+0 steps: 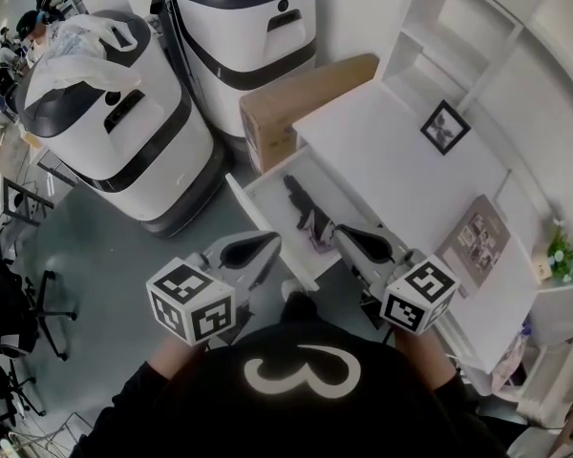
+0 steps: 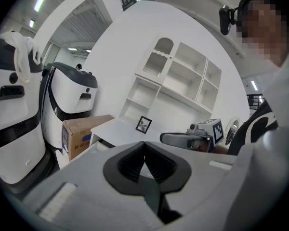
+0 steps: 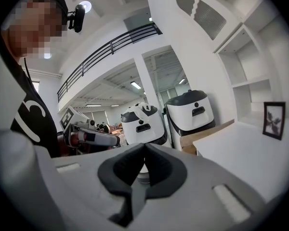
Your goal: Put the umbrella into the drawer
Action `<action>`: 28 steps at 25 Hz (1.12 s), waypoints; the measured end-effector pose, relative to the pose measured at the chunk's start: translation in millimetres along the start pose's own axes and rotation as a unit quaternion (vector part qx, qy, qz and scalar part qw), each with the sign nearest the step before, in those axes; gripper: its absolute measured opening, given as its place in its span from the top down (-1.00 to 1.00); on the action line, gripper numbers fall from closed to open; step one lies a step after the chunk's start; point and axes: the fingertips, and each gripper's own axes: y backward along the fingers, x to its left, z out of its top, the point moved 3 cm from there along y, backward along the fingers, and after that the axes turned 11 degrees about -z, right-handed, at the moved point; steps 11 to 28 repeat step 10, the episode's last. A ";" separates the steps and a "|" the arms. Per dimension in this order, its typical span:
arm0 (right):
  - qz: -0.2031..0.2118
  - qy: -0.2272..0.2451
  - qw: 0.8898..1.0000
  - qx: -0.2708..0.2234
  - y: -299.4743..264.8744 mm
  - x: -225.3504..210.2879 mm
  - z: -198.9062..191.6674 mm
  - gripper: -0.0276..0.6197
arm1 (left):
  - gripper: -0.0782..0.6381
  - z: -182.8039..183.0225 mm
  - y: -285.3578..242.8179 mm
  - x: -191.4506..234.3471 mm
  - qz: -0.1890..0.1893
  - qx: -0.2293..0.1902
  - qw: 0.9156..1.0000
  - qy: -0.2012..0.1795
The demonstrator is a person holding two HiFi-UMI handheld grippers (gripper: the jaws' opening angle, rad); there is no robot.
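A dark folded umbrella (image 1: 302,204) lies inside the open white drawer (image 1: 258,203) of the desk (image 1: 392,146). My left gripper (image 1: 270,242) hovers at the drawer's near left corner, jaws shut with nothing between them; in the left gripper view its pads (image 2: 135,163) meet at the tip. My right gripper (image 1: 343,231) hangs just right of the umbrella's near end, also shut and empty. Its tips (image 3: 144,146) touch in the right gripper view. Neither gripper touches the umbrella. Each gripper shows in the other's view: the right gripper (image 2: 190,139) and the left gripper (image 3: 89,136).
A cardboard box (image 1: 301,98) stands against the desk's far side. Two large white machines (image 1: 124,127) (image 1: 244,27) stand beyond the drawer on the grey floor. On the desk are a framed picture (image 1: 445,127) and a booklet (image 1: 479,237). White shelves (image 1: 477,27) rise behind.
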 end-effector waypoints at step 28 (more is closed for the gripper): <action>0.004 0.005 1.000 0.003 -8.0 -6.3 -0.3 0.91 | 0.76 1.1 -4.8 8.2 0.005 0.000 1.000 0.001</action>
